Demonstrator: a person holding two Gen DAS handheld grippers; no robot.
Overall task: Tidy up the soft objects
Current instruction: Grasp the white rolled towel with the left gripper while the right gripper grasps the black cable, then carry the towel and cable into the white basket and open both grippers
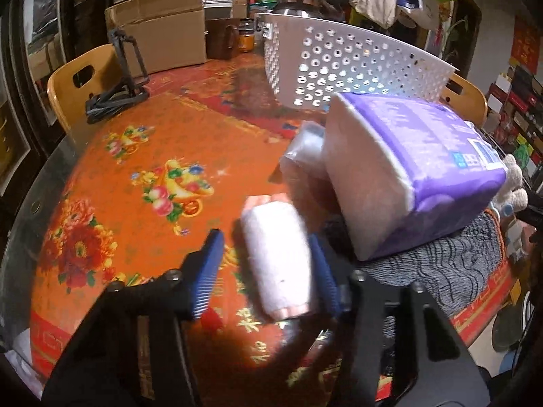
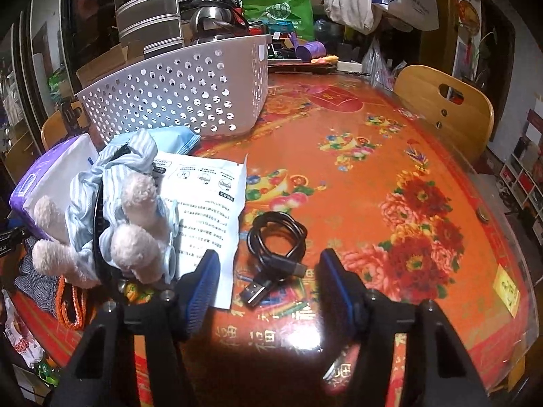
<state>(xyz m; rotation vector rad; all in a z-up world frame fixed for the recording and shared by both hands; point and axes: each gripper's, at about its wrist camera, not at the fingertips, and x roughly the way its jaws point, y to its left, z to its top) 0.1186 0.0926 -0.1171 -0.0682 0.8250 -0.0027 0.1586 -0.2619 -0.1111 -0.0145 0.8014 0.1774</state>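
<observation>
between the blue fingers (image 1: 217,257) of the left gripper (image 1: 268,271) lies a rolled white towel (image 1: 278,264), jaws wide, only the right one touching. just right sits a purple tissue pack (image 1: 407,169), the white basket (image 1: 356,61) beyond. right gripper (image 2: 269,281) gapes empty over a black cable (image 2: 275,240) on the worktop (image 2: 373,169), a plush toy (image 2: 129,224) to its left.

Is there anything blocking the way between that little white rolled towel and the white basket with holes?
Partly. The rolled towel lies between the left gripper fingers. The purple tissue pack and a clear-wrapped roll sit on the direct line to the basket; lifting over them or going around the left side looks open.
</observation>
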